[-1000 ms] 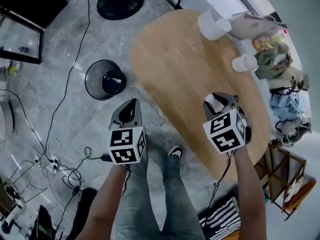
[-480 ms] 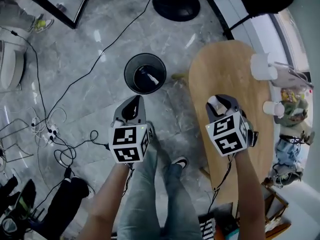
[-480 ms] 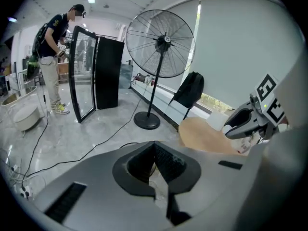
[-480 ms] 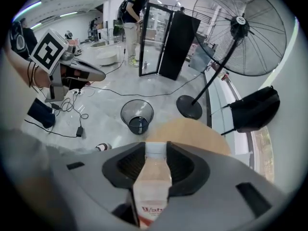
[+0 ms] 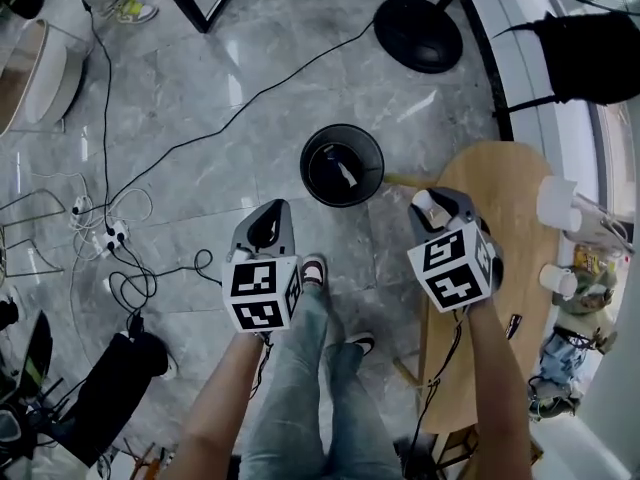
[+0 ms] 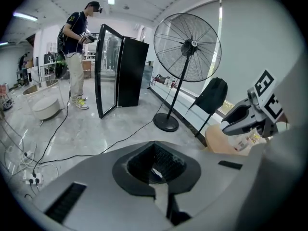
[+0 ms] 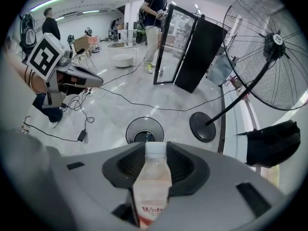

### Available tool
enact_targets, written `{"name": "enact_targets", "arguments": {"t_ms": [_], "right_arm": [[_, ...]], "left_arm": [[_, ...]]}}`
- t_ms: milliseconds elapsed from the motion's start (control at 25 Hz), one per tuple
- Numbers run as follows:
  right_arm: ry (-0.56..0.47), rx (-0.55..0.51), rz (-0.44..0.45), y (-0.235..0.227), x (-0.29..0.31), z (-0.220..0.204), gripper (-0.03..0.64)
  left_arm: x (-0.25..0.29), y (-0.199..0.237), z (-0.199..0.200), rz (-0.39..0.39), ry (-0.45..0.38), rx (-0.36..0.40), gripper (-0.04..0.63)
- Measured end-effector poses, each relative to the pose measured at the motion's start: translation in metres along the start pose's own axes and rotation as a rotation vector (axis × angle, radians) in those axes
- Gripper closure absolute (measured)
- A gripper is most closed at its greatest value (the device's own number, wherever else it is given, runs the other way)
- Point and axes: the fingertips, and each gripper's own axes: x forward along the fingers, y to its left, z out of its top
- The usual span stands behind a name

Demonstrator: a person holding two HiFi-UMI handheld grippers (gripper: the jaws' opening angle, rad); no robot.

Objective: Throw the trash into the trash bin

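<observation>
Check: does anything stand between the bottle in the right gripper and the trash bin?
Nothing visible does. The right gripper grips the bottle, and only floor shows between it and the open-topped trash bin ahead. The fan base stands beyond the bin, off that line.

Bottle [image 7: 153, 179] base out of view

Plastic bottle [image 7: 153, 177], glossy stone floor [image 5: 200, 118]

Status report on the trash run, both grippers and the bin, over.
Right gripper shut on plastic bottle. Left gripper shut, empty. Trash bin ahead on floor, bottle not yet over it. No obstruction seen between.
</observation>
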Motion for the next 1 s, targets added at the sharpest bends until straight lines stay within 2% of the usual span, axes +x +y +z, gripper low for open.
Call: {"name": "enact_targets", "arguments": {"t_ms": [280, 480, 600, 720, 840, 1000], "right_arm": [[-0.062, -0.006, 0.025, -0.004, 0.024, 0.073, 0.477], [-0.175, 0.149, 0.022, -0.013, 0.047, 0.115, 0.476], [-0.22, 0.205, 0.007, -0.016, 0.068, 0.127, 0.476], [-0.265, 0.265, -0.018, -0.018, 0.09, 0.131, 0.476], [-0.317, 0.375, -0.037, -0.018, 0.113, 0.129, 0.474], [-0.38, 0.526, -0.05, -0.017, 0.146, 0.117, 0.475]], "left_arm": [[0.015, 0.041, 0.035, 0.033, -0.024, -0.024, 0.586], [0.032, 0.061, 0.054, 0.037, -0.049, -0.023, 0.586], [0.047, 0.071, 0.053, 0.024, -0.04, -0.009, 0.586], [0.063, 0.076, 0.044, 0.009, -0.019, 0.036, 0.586], [0.076, 0.08, 0.032, 0.009, -0.014, 0.073, 0.586], [0.097, 0.084, 0.012, 0.017, -0.004, 0.078, 0.586]]}}
